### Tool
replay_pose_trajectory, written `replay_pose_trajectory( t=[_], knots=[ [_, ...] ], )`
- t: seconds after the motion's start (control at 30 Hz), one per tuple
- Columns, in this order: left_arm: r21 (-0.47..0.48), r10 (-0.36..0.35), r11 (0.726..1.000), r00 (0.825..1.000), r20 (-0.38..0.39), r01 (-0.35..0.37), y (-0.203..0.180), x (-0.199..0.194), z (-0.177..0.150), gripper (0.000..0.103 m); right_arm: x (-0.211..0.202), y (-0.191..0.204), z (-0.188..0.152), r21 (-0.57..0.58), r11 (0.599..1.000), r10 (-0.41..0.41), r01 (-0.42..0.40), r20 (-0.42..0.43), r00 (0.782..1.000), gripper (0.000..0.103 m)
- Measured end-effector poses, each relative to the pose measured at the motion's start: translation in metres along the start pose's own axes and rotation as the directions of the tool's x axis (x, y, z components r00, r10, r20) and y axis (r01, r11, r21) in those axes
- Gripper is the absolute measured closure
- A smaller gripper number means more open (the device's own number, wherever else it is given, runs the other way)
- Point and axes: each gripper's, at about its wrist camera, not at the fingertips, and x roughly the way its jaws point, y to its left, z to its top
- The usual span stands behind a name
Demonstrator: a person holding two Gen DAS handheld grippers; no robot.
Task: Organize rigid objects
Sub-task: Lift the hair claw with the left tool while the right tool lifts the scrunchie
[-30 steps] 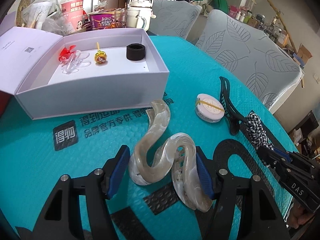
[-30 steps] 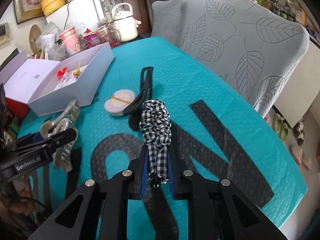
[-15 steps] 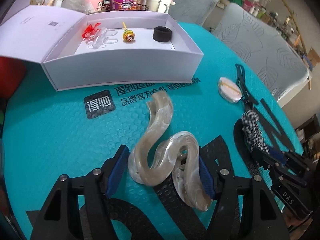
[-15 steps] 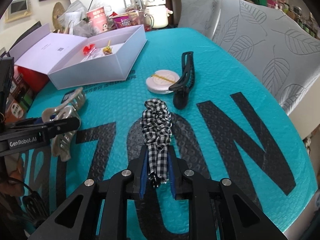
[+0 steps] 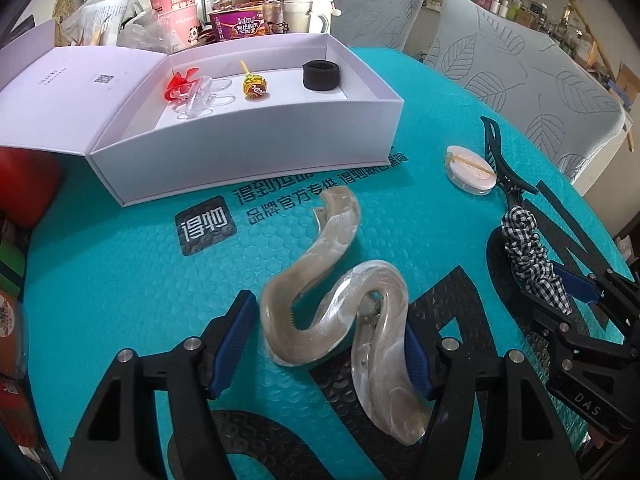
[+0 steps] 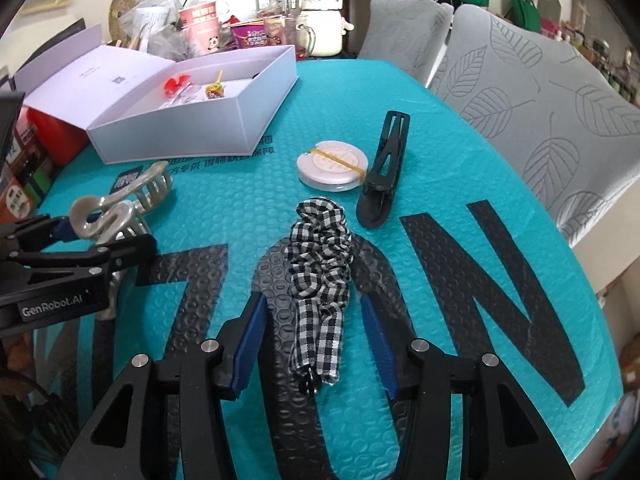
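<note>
A teal bubble-wrap mailer [image 6: 460,152] printed with big black letters covers the counter, and two chairs in grey leaf-pattern covers [image 6: 540,80] stand along its far side. At the far left sits an open white box [image 5: 248,160], lid folded back flat, holding a red-and-clear plastic piece [image 5: 188,90], a wrapped lollipop [image 5: 253,87] and a black ring [image 5: 321,75], each apart from the others; behind it a clutter of cups, snack tubs and a cream kettle [image 6: 322,20] crowds the counter's back edge. In the foreground the left gripper [image 5: 326,342] holds a large pearly beige hair claw [image 5: 340,304] by its hinged end, its blue pads pressing on both sides and the claw's long curved arm reaching out towards the box. To its right the right gripper [image 6: 316,344] has just been opening its jaws: they now stand apart on either side of a black-and-white checked scrunchie [image 6: 320,280], which lies loose on the mailer between them, neither pad touching the cloth. Just beyond the scrunchie lies a long black hair clip [image 6: 384,172], its wide end near the fabric, and touching the clip's left side is a small round pinkish-white compact [image 6: 332,164] with a yellow rubber band stretched across its lid.
</note>
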Motion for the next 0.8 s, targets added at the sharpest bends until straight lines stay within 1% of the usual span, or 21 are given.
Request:
replay_pose_trajectory(
  t=[0.03, 0.07, 0.13, 0.23, 0.4, 0.53, 0.73, 0.8],
  knots=[
    [0.002, 0.003, 1.000, 1.000, 0.003, -0.003, 0.000, -0.001, 0.000, 0.039, 0.000, 0.000, 0.000, 0.000, 1.000, -0.003, 0.003, 0.008, 1.000, 0.069],
    [0.005, 0.008, 1.000, 1.000, 0.004, -0.008, 0.000, -0.002, -0.001, 0.041, -0.001, 0.000, 0.000, 0.003, 1.000, 0.002, -0.002, 0.018, 1.000, 0.084],
    [0.004, 0.003, 1.000, 1.000, 0.004, -0.003, 0.001, -0.002, 0.000, 0.041, -0.001, -0.005, -0.002, 0.022, 1.000, 0.021, -0.022, 0.026, 0.999, 0.084],
    [-0.006, -0.006, 1.000, 1.000, 0.001, 0.006, 0.002, -0.004, 0.000, 0.041, -0.003, -0.005, -0.002, 0.026, 0.999, 0.019, -0.020, 0.027, 0.999, 0.085],
    [-0.012, -0.033, 0.999, 0.999, 0.024, 0.033, 0.007, -0.010, -0.002, 0.041, -0.013, -0.002, -0.005, 0.029, 0.998, 0.048, -0.049, 0.041, 0.998, 0.085],
    [-0.031, -0.034, 0.999, 0.999, 0.036, 0.035, 0.013, -0.018, -0.001, 0.041, -0.019, 0.001, -0.007, 0.017, 0.999, 0.047, -0.048, 0.055, 0.997, 0.085],
    [-0.034, -0.017, 0.999, 0.997, 0.073, 0.019, 0.015, -0.036, -0.005, 0.041, -0.024, 0.016, -0.006, -0.018, 0.996, 0.094, -0.093, 0.061, 0.994, 0.084],
    [-0.047, -0.021, 0.999, 0.997, 0.077, 0.024, 0.020, -0.040, -0.005, 0.041, -0.026, 0.021, -0.006, -0.034, 0.994, 0.107, -0.105, 0.066, 0.992, 0.084]
  ],
)
